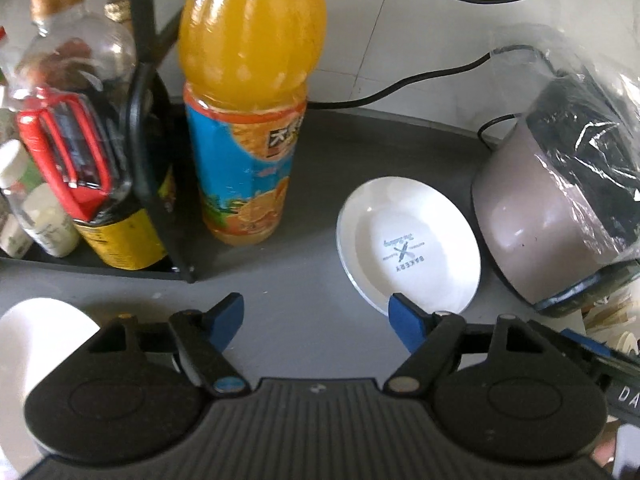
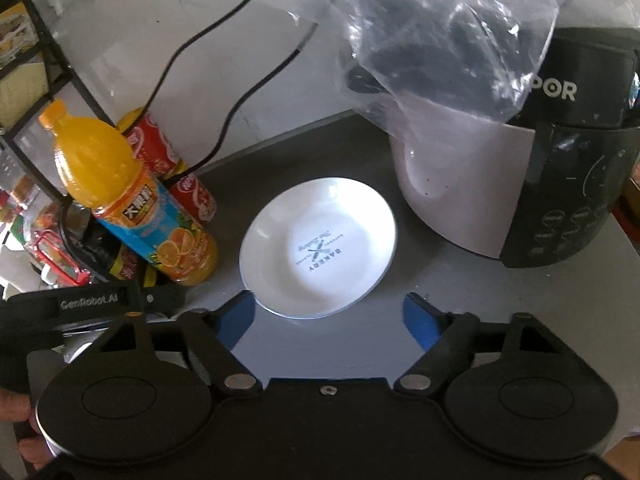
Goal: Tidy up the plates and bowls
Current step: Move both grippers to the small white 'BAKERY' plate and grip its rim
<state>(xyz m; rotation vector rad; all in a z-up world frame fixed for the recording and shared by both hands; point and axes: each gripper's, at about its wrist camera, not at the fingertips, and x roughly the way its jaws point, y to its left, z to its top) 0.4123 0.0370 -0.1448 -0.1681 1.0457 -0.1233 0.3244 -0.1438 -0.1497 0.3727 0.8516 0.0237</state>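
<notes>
A small white plate (image 1: 408, 242) printed "BAKERY" lies on the grey counter (image 1: 304, 280) between an orange juice bottle and a rice cooker. It also shows in the right wrist view (image 2: 320, 246). My left gripper (image 1: 318, 316) is open and empty, its right blue fingertip at the plate's near rim. My right gripper (image 2: 330, 314) is open and empty, just short of the plate's near edge. Another white dish (image 1: 36, 344) shows partly at the lower left of the left wrist view.
An orange juice bottle (image 1: 248, 100) stands left of the plate. A black rack (image 1: 148, 120) holds sauce bottles (image 1: 80, 120). A plastic-covered rice cooker (image 2: 520, 168) stands to the right. Red cans (image 2: 168, 168) and black cables (image 2: 200, 40) lie behind.
</notes>
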